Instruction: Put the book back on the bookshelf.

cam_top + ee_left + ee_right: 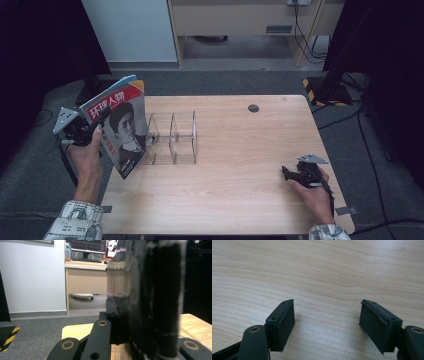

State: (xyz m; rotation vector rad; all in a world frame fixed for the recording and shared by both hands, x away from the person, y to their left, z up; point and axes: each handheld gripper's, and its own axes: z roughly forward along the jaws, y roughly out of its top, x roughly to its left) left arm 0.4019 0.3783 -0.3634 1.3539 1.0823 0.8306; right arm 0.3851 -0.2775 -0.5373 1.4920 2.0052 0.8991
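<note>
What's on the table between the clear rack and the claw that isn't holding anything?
Nothing: the high view shows bare wooden table between the clear rack and the right claw.

From above, the magazine [121, 125] hides the left gripper's [100, 122] jaw tips and the clear rack's [172, 139] left end. In the left gripper view the magazine [150, 297] is a dark blur, its top cut off.
</note>
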